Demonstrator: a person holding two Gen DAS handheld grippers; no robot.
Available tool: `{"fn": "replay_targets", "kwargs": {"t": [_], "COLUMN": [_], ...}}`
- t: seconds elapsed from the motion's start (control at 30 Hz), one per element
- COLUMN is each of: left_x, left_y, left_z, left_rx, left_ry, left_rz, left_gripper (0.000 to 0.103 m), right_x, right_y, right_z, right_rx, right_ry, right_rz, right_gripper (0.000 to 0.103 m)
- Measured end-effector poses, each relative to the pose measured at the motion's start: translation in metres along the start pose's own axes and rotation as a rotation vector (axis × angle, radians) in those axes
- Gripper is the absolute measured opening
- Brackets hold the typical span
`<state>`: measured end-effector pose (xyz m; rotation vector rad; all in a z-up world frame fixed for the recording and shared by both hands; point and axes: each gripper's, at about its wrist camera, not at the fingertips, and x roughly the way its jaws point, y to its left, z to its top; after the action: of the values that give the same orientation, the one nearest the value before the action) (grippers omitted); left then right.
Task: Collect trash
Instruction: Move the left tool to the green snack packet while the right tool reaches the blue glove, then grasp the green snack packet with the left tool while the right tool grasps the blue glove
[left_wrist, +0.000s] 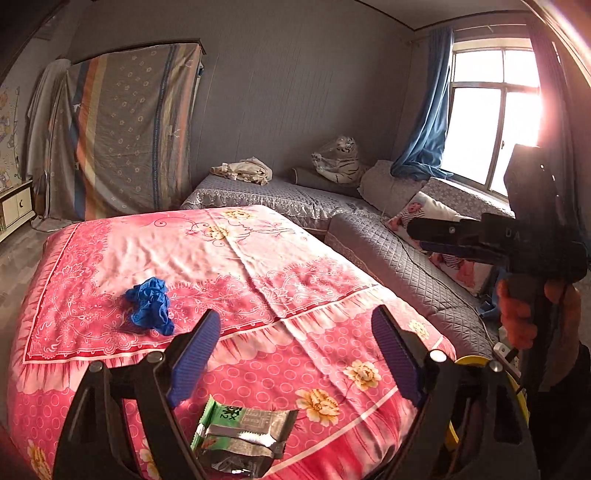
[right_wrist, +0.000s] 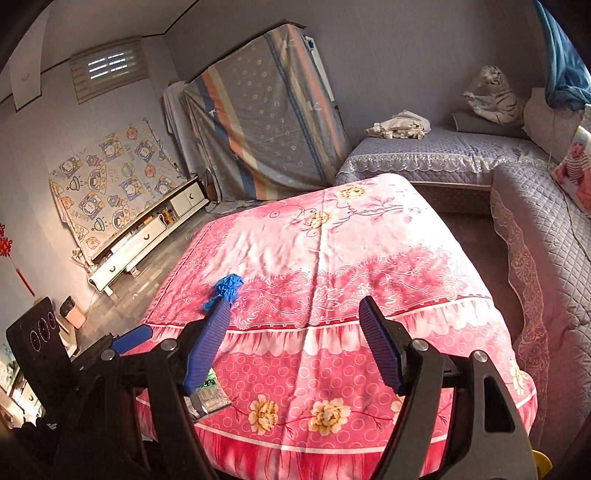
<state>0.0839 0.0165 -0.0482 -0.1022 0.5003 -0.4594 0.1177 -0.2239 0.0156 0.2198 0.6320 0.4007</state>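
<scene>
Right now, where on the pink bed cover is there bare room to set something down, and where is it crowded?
The far half of the pink bed cover, beyond the crumpled blue glove, lies bare, as does the right side toward the grey quilted sofa. The near left edge is crowded: the green-and-silver wrapper lies there between the fingers of the open left gripper.

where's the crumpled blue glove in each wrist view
Left wrist: the blue glove lies on the pink bedspread, left of centre, beyond the left finger's tip.
Right wrist: the blue glove sits left of centre, partly hidden behind the tip of the left-hand finger.
Shared landmark: the green and silver wrapper at the bed's near edge.
</scene>
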Motion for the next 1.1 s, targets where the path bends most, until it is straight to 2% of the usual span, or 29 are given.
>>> {"fn": "replay_targets", "kwargs": {"t": [0.17,0.37,0.47,0.63,0.87,1.07,1.1], "left_x": [-0.003,0.004,0.015,0.028,0.040,0.051,0.053], "left_y": [0.025,0.046,0.052,0.054,0.049,0.052,0.053], "left_z": [-0.018,-0.042,-0.053,-0.065,-0.071,-0.074,-0.074], "left_rx": [-0.055,-0.108,-0.108,-0.101,-0.066,-0.079,-0.081], "left_ry": [0.019,0.077,0.132,0.180,0.210,0.233,0.240], "left_rz": [0.032,0.037,0.023,0.016,0.014,0.018,0.016], "left_gripper": [0.080,0.080,0.080,0.080,0.078,0.071,0.065], "right_x": [0.064,0.143,0.181,0.235,0.285,0.310,0.313], "right_y": [0.036,0.075,0.087,0.106,0.121,0.125,0.125], "right_z": [0.019,0.027,0.026,0.018,0.003,0.000,-0.001], "right_rx": [-0.061,-0.137,-0.173,-0.246,-0.291,-0.285,-0.286], "right_ry": [0.101,0.248,0.322,0.411,0.494,0.533,0.540], "right_rz": [0.071,0.158,0.172,0.164,0.155,0.157,0.157], "right_gripper": [0.069,0.069,0.069,0.069,0.067,0.067,0.066]}}
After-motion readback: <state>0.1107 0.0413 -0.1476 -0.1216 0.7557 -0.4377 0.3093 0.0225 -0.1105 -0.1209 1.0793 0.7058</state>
